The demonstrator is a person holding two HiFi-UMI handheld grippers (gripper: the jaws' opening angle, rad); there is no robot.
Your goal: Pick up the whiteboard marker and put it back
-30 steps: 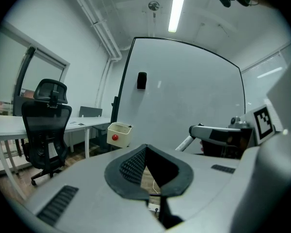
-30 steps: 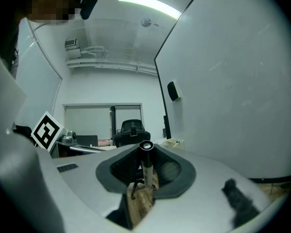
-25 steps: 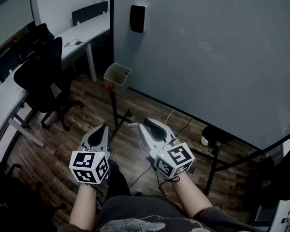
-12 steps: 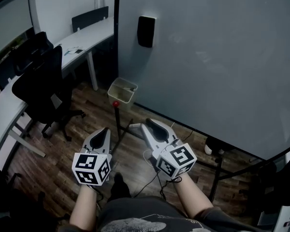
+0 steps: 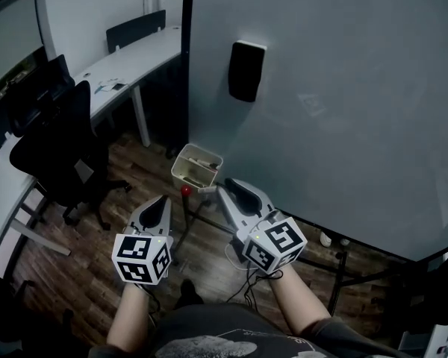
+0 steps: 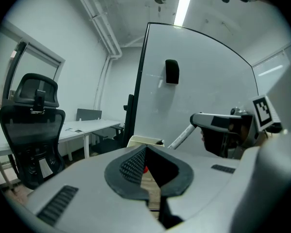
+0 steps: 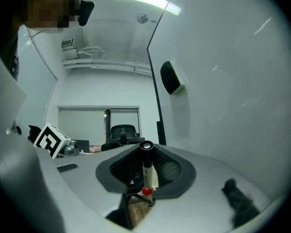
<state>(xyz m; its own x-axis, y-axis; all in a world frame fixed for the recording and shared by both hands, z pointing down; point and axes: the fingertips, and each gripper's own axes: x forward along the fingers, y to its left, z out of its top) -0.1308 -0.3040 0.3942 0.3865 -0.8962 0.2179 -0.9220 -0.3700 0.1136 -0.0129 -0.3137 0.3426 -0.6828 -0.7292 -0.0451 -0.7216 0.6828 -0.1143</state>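
Observation:
My right gripper (image 5: 223, 190) is shut on a whiteboard marker (image 5: 207, 191), a white barrel with a black cap that sticks out to the left of the jaws. In the right gripper view the marker (image 7: 146, 173) stands upright between the pads, cap end on top. The left gripper view shows it as a white stick (image 6: 181, 137) slanting down from the right gripper. My left gripper (image 5: 160, 200) is shut with nothing in it, to the left of the right one. Just ahead of both, a small cream bin (image 5: 185, 157) hangs low by the whiteboard (image 5: 343, 88).
A black eraser block (image 5: 246, 71) is stuck on the whiteboard. A red knob (image 5: 186, 191) tops the stand below the bin. A black office chair (image 5: 52, 151) and a white desk (image 5: 131, 54) stand to the left. Cables lie on the wooden floor (image 5: 67, 274).
Both grippers have moved forward together towards the whiteboard. The bin and the eraser block now appear closer and lower in the head view. The marker stays in the right gripper.

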